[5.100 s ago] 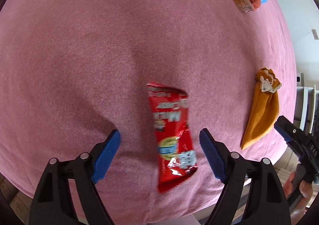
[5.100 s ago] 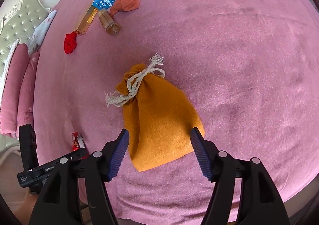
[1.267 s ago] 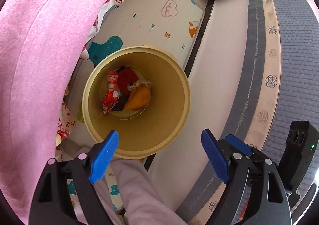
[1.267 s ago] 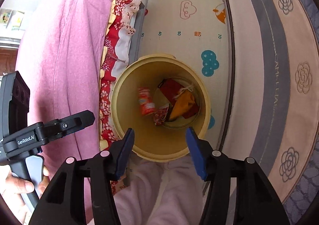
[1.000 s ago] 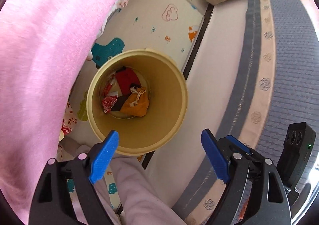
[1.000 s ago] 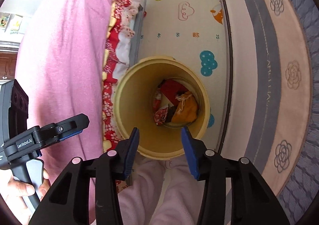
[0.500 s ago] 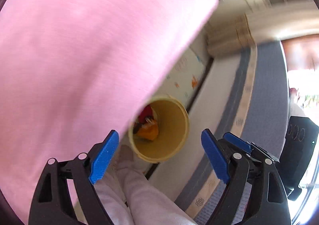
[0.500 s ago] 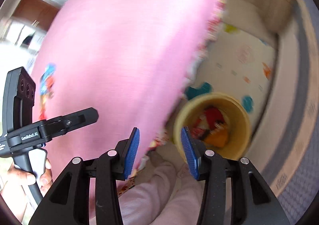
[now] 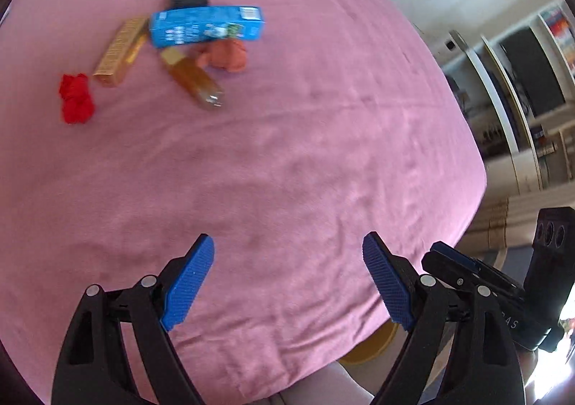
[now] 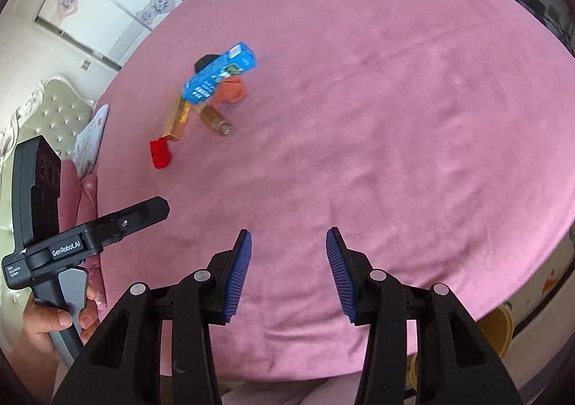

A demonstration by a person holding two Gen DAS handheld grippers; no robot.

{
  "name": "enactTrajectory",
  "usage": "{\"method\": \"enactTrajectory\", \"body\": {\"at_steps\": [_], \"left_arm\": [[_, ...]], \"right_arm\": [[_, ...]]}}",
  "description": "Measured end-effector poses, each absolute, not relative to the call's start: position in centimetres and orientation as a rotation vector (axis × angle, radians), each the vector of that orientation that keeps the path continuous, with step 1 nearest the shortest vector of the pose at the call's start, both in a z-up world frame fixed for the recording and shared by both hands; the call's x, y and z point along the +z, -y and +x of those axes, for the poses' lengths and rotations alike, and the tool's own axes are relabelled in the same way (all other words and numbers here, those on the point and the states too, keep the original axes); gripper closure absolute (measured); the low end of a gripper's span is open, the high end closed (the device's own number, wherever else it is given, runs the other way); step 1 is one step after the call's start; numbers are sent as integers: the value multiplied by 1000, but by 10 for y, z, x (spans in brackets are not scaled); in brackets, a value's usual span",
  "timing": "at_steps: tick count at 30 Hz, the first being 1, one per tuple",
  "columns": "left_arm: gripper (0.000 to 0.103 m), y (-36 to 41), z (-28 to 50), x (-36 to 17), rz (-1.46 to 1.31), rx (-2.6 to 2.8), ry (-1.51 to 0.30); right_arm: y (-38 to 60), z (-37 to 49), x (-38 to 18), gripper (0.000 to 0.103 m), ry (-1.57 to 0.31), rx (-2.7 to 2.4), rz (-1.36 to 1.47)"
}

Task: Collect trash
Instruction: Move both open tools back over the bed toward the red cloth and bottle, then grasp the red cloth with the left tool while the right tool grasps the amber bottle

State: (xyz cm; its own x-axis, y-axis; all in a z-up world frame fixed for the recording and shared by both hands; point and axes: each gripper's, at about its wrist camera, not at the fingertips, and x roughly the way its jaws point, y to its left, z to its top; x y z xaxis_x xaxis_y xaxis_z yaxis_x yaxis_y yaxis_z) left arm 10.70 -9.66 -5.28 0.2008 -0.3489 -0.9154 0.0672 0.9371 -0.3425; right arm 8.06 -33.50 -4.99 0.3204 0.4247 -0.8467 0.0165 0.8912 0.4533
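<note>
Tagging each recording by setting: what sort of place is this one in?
Most likely a home bedroom. A wide pink bedspread fills both views, a tufted headboard with pillows stands at one end, and white wardrobe doors line the wall behind. Litter such as a blue carton lies on the bed.

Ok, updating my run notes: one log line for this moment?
left hand-held gripper: open, empty | right hand-held gripper: open, empty | trash pile: on pink bed
</note>
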Motion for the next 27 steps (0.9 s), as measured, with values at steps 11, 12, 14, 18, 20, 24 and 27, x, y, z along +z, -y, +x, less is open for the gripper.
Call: {"method": "enactTrajectory", "body": {"at_steps": [11, 12, 14, 18, 20, 24, 27], "left_arm": [[17, -46, 176, -76, -495, 71, -1260], [17, -52, 183, -82, -505, 92, -1254], [17, -63, 198, -101, -516, 124, -1269], [17, -86, 221, -138, -560, 178, -1286], [17, -97, 232, -153, -588, 207, -1289], [17, -110, 255, -176, -591, 241, -1298], [17, -115, 267, -188, -595, 250, -1310]], "right_arm": [[209, 216, -77, 59, -1287, 548, 206], [202, 226, -84, 59, -1296, 559, 182], [189, 244, -98, 59, -1310, 573, 152], [170, 277, -127, 59, -1348, 588, 121], [162, 289, -139, 59, -1358, 581, 82], [152, 311, -152, 59, -1366, 570, 42], [148, 319, -156, 59, -1366, 571, 33]]}}
